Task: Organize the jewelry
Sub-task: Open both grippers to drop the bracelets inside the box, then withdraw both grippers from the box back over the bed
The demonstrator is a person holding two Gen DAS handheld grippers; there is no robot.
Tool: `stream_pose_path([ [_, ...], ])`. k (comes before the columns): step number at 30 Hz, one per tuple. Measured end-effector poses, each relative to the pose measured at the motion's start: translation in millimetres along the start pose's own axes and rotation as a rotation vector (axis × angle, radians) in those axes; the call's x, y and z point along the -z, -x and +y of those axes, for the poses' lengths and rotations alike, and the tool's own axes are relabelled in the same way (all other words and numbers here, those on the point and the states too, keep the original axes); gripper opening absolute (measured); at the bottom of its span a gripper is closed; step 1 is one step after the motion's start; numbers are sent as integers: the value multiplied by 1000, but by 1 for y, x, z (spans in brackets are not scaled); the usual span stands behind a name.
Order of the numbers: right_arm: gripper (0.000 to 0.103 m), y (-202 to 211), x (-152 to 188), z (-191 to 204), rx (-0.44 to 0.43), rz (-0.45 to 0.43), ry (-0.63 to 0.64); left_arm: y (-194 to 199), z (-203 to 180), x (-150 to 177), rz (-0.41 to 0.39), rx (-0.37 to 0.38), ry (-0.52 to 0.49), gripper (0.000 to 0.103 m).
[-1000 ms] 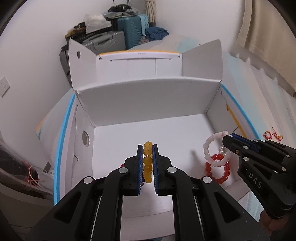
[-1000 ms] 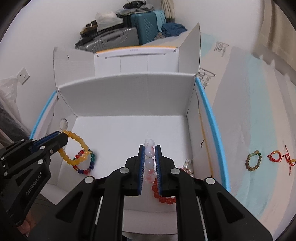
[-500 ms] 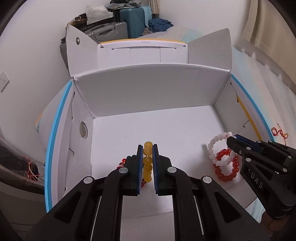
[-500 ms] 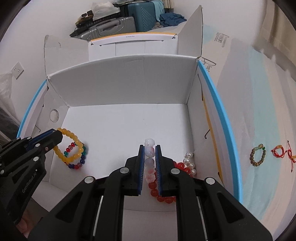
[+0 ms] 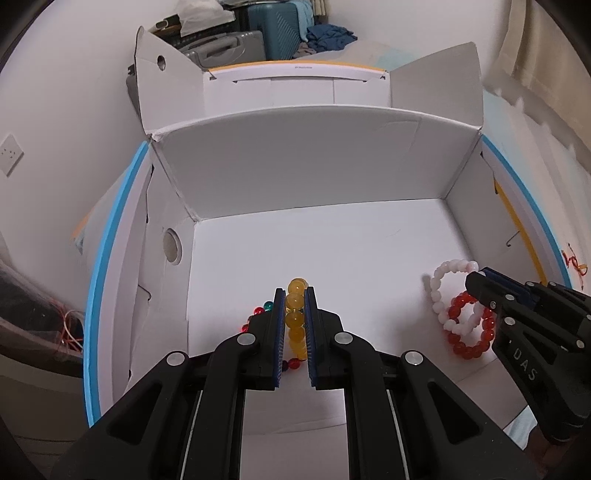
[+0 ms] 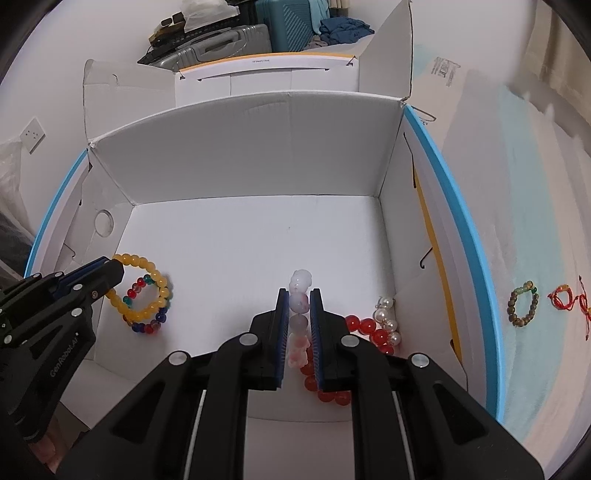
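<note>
the left gripper (image 5: 294, 325) has its fingers clenched on a yellow round-bead bracelet (image 5: 295, 320), low inside the open white cardboard box (image 5: 314, 173), over a multicoloured glass-bead bracelet (image 6: 147, 306) on the box floor. the right gripper (image 6: 298, 325) grips a pale pink-white bead bracelet (image 6: 300, 314) above a red bead bracelet (image 6: 373, 334) and a pearl string (image 6: 386, 314). beyond the box stand suitcases (image 5: 266, 33).

Right claw (image 6: 297, 325) around pale bracelet (image 6: 300, 314)
</note>
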State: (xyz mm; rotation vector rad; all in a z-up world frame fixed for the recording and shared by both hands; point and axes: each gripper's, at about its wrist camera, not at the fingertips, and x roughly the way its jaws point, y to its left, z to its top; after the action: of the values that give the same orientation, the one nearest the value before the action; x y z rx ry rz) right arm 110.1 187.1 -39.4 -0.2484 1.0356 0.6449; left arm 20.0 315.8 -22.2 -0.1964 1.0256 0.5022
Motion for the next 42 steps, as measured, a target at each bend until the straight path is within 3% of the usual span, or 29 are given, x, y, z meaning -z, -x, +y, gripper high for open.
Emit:
stream_pose_path([
  [6, 13, 0, 0, 2, -10, -2, 5, 3, 2, -1, -8, -29, 7, 12],
  [8, 14, 2, 0, 3, -13, -6, 9, 4, 3, -2, -6, -29, 11, 16],
  [12, 38, 15, -2, 3, -13, -47, 10, 10, 4, -4, -26, -34, 25, 30],
  [14, 40, 21, -4, 2, -9, -62, 15, 13, 5, -5, -37, -38, 33, 39],
  [16, 49, 28, -5, 1, -12, -80, 9, 16, 4, -6, -48, -44, 38, 44],
  [29, 73, 50, -7, -6, 0, -136, 10, 34, 1, -8, -92, -47, 63, 80],
  [36, 85, 67, -7, -22, 14, -178, -23, 46, -8, -10, -125, -32, 70, 90],
  [42, 87, 79, -8, -37, 23, -201, -43, 54, -21, -11, -148, -22, 60, 95],
])
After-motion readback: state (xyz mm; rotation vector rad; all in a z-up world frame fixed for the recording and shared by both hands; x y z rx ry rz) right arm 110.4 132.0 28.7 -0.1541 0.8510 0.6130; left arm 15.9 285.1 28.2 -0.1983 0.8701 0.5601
